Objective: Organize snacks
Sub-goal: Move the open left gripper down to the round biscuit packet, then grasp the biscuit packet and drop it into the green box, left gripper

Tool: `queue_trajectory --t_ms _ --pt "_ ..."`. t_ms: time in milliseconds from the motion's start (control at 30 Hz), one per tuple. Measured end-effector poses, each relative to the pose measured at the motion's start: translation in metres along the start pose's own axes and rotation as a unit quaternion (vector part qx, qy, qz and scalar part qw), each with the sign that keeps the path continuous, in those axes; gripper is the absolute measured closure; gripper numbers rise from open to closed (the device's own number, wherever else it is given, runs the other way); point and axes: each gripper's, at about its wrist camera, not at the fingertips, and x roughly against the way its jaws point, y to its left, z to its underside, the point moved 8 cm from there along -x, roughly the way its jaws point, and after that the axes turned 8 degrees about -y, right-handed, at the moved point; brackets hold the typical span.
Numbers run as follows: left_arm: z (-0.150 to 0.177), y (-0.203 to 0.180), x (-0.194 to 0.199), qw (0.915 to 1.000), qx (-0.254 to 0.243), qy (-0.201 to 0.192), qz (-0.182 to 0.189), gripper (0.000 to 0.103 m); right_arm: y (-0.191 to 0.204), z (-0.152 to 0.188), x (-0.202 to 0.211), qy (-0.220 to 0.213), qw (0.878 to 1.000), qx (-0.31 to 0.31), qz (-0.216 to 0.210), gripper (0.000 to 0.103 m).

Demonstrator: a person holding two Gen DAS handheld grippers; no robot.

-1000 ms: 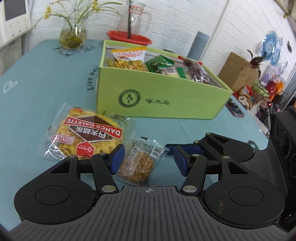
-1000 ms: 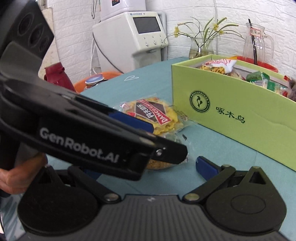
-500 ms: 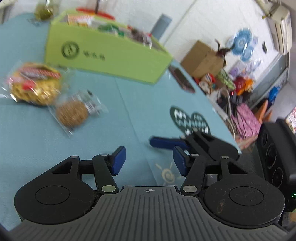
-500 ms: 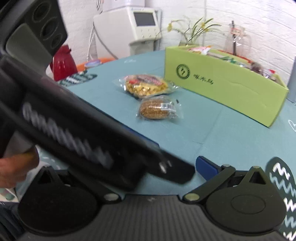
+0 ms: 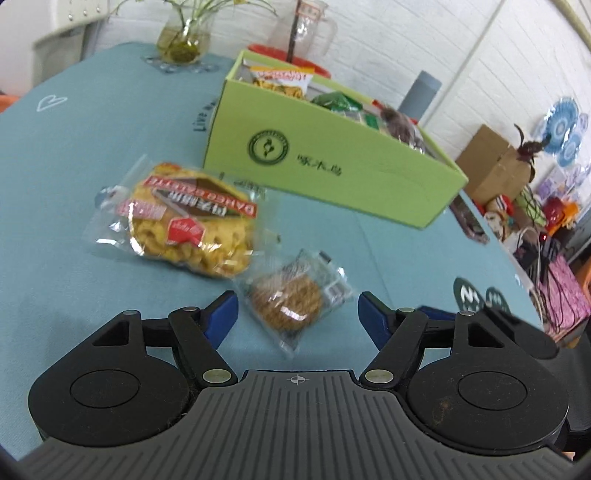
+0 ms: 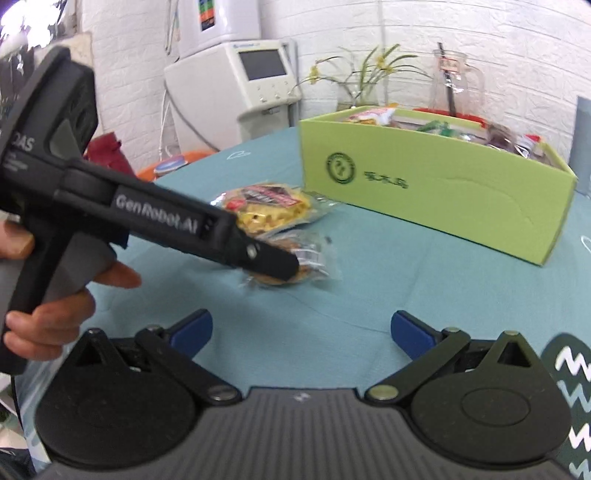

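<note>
A small round brown cookie in clear wrap (image 5: 290, 301) lies on the teal tablecloth. My left gripper (image 5: 297, 314) hovers right at it, its jaws opening, the blue pads on either side and not pressing the packet. Seen from the right wrist, the left gripper (image 6: 275, 264) covers part of the cookie packet (image 6: 312, 260). A larger yellow galette pack (image 5: 188, 221) lies just left of it. Behind stands the green box (image 5: 332, 173) with several snack bags inside. My right gripper (image 6: 301, 332) is open above bare cloth, nothing between its fingers.
A glass vase with flowers (image 5: 183, 40), a glass pitcher (image 5: 306, 29) and a red dish stand behind the box. A grey cylinder (image 5: 421, 92) is at its far right corner. A white appliance (image 6: 236, 85) stands beyond the table. A hand (image 6: 44, 317) holds the left gripper's handle.
The left gripper swung away to the right, then came back over the cookie packet with its jaws wider. The right gripper drew back from the snacks and the box.
</note>
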Motion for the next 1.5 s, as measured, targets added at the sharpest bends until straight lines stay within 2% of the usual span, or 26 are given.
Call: queue_trajectory --t_ms 33,100,167,267,300,333,367,500,567,633,700,767,833,967,1033,1133,1167,1267,1333,1367,1400,1433,1500 --pt "0.0 -0.002 -0.002 1.0 0.002 0.0 0.001 0.043 -0.01 0.0 0.006 -0.009 1.0 -0.023 -0.002 0.0" --pt "0.003 -0.008 -0.005 1.0 -0.003 0.005 0.001 0.042 -0.033 -0.002 0.022 -0.038 0.996 -0.07 0.026 0.0" --pt "0.007 -0.023 -0.007 0.9997 -0.02 0.01 0.005 0.042 -0.052 -0.004 0.032 -0.053 0.994 -0.086 0.051 0.0" --pt "0.019 -0.048 -0.01 0.9988 -0.025 0.026 0.032 0.041 -0.067 0.002 0.043 -0.054 0.991 -0.097 0.079 0.0" --pt "0.024 -0.057 -0.013 0.9981 -0.026 0.036 0.044 0.041 -0.069 0.005 0.045 -0.053 0.99 -0.1 0.079 0.0" --pt "0.027 -0.064 -0.014 0.9977 -0.029 0.039 0.047 0.046 -0.072 0.007 0.047 -0.053 0.99 -0.105 0.077 0.0" --pt "0.029 -0.07 -0.014 0.9978 -0.036 0.038 0.039 0.047 -0.075 0.01 0.049 -0.051 0.989 -0.112 0.077 0.0" --pt "0.025 -0.071 -0.005 0.9959 -0.024 0.058 0.065 0.045 -0.078 0.01 0.054 -0.058 0.988 -0.124 0.077 0.0" --pt "0.007 -0.066 0.001 0.9973 -0.03 0.032 0.058 0.04 -0.073 0.008 0.055 -0.058 0.988 -0.12 0.082 0.0" --pt "-0.011 -0.064 -0.004 0.9979 -0.051 0.014 0.037 0.037 -0.06 0.004 0.048 -0.051 0.99 -0.115 0.059 0.0" --pt "-0.018 -0.067 -0.021 0.995 -0.072 0.032 0.062 0.037 -0.043 0.001 0.041 -0.04 0.993 -0.102 0.044 0.0" --pt "-0.013 -0.068 -0.042 0.9922 -0.065 0.072 0.078 0.046 -0.029 0.0 0.035 -0.03 0.995 -0.089 0.038 0.0" --pt "-0.004 -0.071 -0.05 0.9907 -0.065 0.091 0.077 0.051 -0.021 0.002 0.032 -0.021 0.996 -0.079 0.04 0.0" --pt "0.013 -0.083 -0.029 0.989 -0.076 0.081 0.098 0.038 -0.014 0.008 0.032 -0.006 0.996 -0.071 0.05 0.001" --pt "0.012 -0.086 -0.019 0.9898 -0.078 0.065 0.099 0.037 -0.009 0.01 0.029 0.002 0.997 -0.06 0.052 0.001" --pt "-0.002 -0.077 -0.019 0.9937 -0.079 0.044 0.067 0.034 -0.004 0.002 0.022 0.003 0.997 -0.03 0.069 0.001" --pt "-0.006 -0.071 -0.021 0.9951 -0.069 0.045 0.055 0.035 -0.003 -0.003 0.018 -0.001 0.997 -0.016 0.072 0.001" --pt "-0.009 -0.065 -0.03 0.9959 -0.044 0.055 0.056 0.035 -0.006 -0.013 0.0 0.001 0.997 0.006 0.083 0.001" --pt "-0.005 -0.066 -0.035 0.9951 -0.053 0.062 0.055 0.035 -0.01 -0.012 -0.011 0.012 0.996 0.002 0.086 0.002" --pt "-0.003 -0.065 -0.037 0.9947 -0.059 0.065 0.052 0.035 -0.012 -0.011 -0.015 0.016 0.996 -0.005 0.084 0.005" --pt "0.0 -0.064 -0.04 0.9943 -0.063 0.069 0.05 0.036 -0.013 -0.009 -0.018 0.018 0.996 -0.008 0.082 0.015" --pt "0.005 -0.063 -0.043 0.9938 -0.067 0.072 0.052 0.04 -0.013 -0.007 -0.021 0.023 0.997 -0.011 0.076 0.036" --pt "0.008 -0.066 -0.043 0.9922 -0.091 0.063 0.058 0.059 -0.01 -0.007 -0.023 0.021 0.997 0.006 0.079 0.039"
